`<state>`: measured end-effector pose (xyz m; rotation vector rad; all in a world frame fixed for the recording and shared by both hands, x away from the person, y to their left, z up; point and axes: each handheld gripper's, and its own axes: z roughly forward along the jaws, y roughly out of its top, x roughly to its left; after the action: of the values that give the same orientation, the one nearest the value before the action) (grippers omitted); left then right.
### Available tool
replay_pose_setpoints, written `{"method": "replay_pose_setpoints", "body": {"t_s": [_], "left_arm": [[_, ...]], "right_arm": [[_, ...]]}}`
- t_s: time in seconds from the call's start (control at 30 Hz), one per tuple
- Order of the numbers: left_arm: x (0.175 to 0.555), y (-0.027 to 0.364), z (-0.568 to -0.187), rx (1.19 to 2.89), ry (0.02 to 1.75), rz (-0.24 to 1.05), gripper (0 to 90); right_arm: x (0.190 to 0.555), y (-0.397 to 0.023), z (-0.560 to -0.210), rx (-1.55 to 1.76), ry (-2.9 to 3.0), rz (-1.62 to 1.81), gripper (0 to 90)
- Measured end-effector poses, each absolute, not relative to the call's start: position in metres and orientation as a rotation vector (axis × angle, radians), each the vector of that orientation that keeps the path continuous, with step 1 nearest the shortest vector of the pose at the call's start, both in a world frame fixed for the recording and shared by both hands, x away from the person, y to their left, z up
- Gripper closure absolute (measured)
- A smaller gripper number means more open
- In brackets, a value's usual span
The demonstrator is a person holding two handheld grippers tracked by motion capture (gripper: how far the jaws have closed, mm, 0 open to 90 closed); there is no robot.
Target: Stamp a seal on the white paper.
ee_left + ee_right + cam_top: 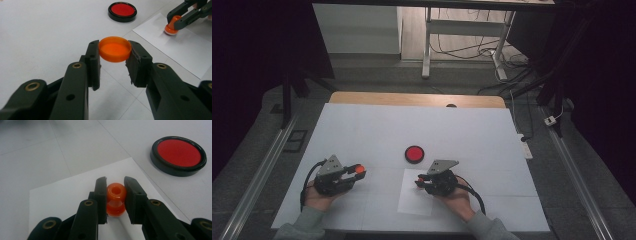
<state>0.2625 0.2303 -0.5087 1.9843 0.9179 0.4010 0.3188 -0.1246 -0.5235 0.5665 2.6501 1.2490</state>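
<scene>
Lab: white-covered table [362, 130], floor rails [259, 175], loose cables [472, 47].

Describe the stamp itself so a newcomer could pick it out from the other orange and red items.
Find the white paper sheet on the table's near side. The stamp stands on it, clamped in the right gripper: an orange, waisted knob, unlike the flat orange cap.

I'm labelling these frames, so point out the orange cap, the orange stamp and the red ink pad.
orange cap [115, 49]: left gripper view, its inner face.
orange stamp [115, 192]: right gripper view, top of its handle.
red ink pad [179, 152]: right gripper view, its red surface.
</scene>
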Motion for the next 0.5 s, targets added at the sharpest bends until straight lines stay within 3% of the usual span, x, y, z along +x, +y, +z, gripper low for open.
{"method": "replay_pose_setpoints", "body": {"t_s": [0.5], "left_arm": [[0.2621, 0.2300, -0.5084, 1.984, 0.916, 0.401, 64.2]], "right_arm": [[0.3168, -0.1245, -0.5262, 0.548, 2.651, 1.217, 72.6]]}}
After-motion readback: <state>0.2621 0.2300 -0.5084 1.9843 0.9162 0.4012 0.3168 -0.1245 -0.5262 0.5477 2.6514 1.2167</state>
